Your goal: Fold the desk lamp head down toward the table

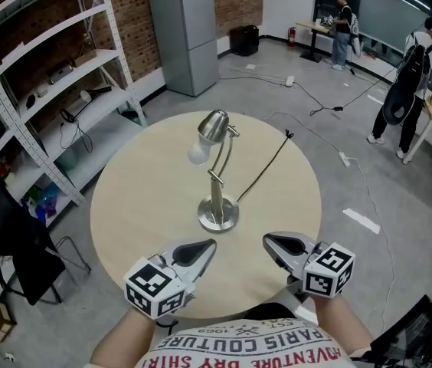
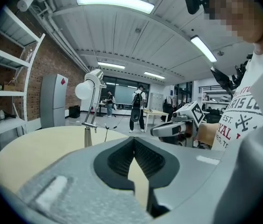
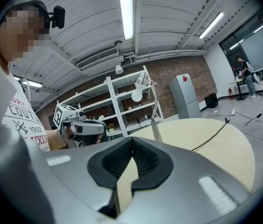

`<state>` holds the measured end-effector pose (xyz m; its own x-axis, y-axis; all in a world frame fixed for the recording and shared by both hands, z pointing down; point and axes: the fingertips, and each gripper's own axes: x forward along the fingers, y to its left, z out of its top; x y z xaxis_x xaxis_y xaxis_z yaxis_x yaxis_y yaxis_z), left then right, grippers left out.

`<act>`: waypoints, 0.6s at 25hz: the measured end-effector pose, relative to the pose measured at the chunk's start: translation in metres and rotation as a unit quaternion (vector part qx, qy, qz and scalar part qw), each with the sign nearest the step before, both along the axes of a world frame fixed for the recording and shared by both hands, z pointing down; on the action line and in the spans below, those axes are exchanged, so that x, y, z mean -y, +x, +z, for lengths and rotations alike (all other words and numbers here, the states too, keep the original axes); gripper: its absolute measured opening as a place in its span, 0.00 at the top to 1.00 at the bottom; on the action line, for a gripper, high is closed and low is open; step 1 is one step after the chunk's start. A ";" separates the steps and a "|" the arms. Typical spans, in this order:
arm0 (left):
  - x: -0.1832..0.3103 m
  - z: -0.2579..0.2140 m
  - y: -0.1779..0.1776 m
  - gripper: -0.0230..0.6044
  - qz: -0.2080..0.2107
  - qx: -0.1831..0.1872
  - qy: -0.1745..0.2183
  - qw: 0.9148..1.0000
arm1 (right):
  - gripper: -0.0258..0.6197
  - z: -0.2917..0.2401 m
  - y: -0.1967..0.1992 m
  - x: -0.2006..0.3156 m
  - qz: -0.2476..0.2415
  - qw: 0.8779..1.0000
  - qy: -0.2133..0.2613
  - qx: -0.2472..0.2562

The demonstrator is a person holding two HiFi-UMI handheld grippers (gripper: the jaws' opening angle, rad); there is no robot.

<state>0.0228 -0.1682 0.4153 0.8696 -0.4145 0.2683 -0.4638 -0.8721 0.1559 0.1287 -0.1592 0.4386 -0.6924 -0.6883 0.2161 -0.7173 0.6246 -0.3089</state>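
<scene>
- Roughly at the middle of the round tabletop (image 1: 139,198) stood the desk lamp (image 1: 216,179), upright on its round metal base (image 1: 217,215).
- Its lamp head (image 1: 214,126) sat at the top of the curved neck, raised well above the tabletop and not folded down. The white bulb (image 1: 198,154) pointed down and to the left in the head view.
- A black cord (image 1: 266,167) ran from the base across the tabletop to its far right edge.
- The left tongs (image 1: 210,245) were closed, tips together, with nothing gripped. They hovered over the near part of the tabletop, just left of the base and clear of the lamp.
- The right tongs (image 1: 270,241) were closed and empty as well. They hovered near the base on its right and did not touch it.
- Both tongs angled inward, so each gripper view caught the other tongs with the lamp standing beyond.
- Farther back, a grey fridge (image 1: 185,33) stood against a brick wall (image 1: 135,21), white shelving (image 1: 47,75) lined the left side, and people (image 1: 411,83) stood by desks at the far right.
</scene>
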 end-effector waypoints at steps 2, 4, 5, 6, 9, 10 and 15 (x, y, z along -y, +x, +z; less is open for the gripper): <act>0.005 -0.003 0.003 0.96 0.001 0.000 0.006 1.000 | 0.96 -0.004 0.001 0.006 -0.003 1.000 0.001 -0.001; 0.010 -0.007 0.005 0.96 0.009 -0.003 0.006 1.000 | 0.96 -0.008 -0.001 0.014 -0.010 1.000 0.003 -0.004; 0.013 -0.009 0.006 0.94 0.013 -0.004 0.005 1.000 | 0.96 -0.010 -0.001 0.019 -0.014 1.000 0.003 -0.005; 0.017 -0.010 0.007 0.85 0.013 -0.002 0.007 1.000 | 0.96 -0.011 -0.001 0.024 -0.018 1.000 0.004 -0.005; 0.033 -0.013 0.008 0.80 -0.001 0.007 0.024 1.000 | 0.96 -0.008 0.003 0.039 -0.027 1.000 0.005 0.000; 0.039 -0.015 0.008 0.78 -0.007 0.009 0.027 1.000 | 0.96 -0.005 0.005 0.044 -0.029 1.000 0.003 0.002; 0.074 -0.036 -0.003 0.67 -0.038 0.004 0.029 0.999 | 0.96 0.000 0.004 0.075 -0.052 0.999 0.001 0.012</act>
